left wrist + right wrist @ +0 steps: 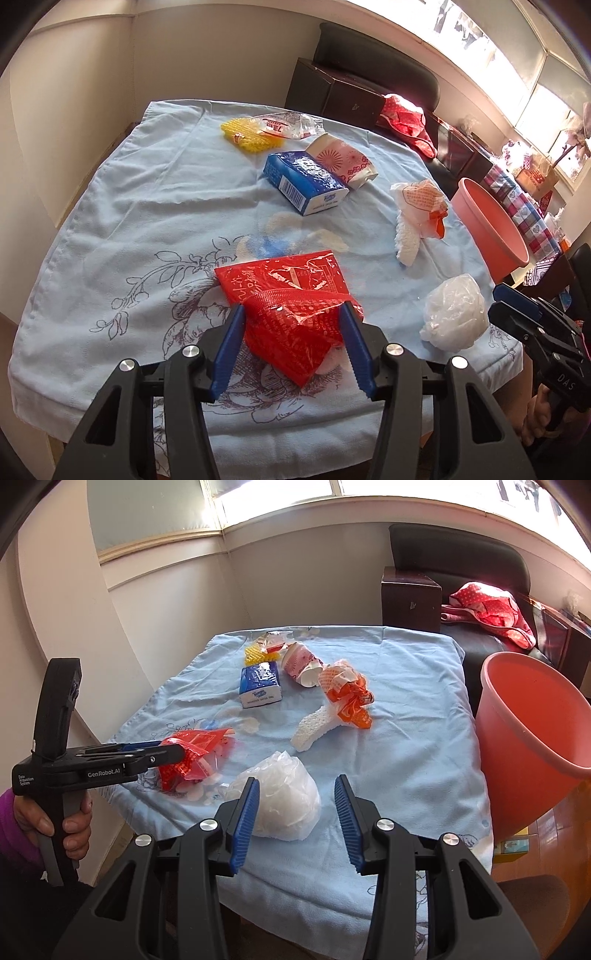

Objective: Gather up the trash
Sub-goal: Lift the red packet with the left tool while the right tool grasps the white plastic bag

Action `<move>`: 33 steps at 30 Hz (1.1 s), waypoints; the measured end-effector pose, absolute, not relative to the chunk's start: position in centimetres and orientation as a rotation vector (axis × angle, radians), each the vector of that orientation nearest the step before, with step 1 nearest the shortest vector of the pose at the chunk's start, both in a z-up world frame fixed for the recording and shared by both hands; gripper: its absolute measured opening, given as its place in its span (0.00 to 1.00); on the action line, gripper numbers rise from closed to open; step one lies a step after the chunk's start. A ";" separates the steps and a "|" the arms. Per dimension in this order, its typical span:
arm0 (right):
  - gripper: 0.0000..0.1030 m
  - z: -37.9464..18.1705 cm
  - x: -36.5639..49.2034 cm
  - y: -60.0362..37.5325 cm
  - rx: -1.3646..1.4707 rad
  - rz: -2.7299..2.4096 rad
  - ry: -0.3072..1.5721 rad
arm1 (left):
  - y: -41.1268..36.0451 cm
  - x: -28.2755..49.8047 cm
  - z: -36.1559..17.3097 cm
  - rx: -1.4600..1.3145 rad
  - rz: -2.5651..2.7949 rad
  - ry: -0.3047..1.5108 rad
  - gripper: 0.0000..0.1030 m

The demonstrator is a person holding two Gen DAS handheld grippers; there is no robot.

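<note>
A red plastic wrapper [291, 314] lies on the light-blue tablecloth [147, 206], between the fingers of my left gripper [293, 314], which press its sides; the right wrist view shows the fingers around it [192, 753]. My right gripper [295, 786] is open, with a crumpled clear plastic bag [280, 797] between and just beyond its fingers. That bag also shows in the left wrist view [454, 314]. A salmon-pink trash bin [532, 738] stands off the table's right edge.
On the cloth: a blue tissue pack [260, 686], a crushed paper cup [301, 662], an orange-and-white wrapper [347, 694], white foam netting [314, 729], yellow foam netting [256, 655]. A dark sofa [461, 554] with red cloth [491, 609] stands behind.
</note>
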State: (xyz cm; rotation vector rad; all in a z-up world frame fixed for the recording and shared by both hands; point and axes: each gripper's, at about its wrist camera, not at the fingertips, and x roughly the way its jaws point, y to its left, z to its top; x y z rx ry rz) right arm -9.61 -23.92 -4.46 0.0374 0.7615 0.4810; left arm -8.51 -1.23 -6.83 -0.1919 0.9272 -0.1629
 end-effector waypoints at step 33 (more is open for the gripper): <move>0.23 -5.1 -9.1 -24.7 0.083 0.549 0.776 | -2.8 -8.7 -2.3 -0.130 -0.212 0.748 0.12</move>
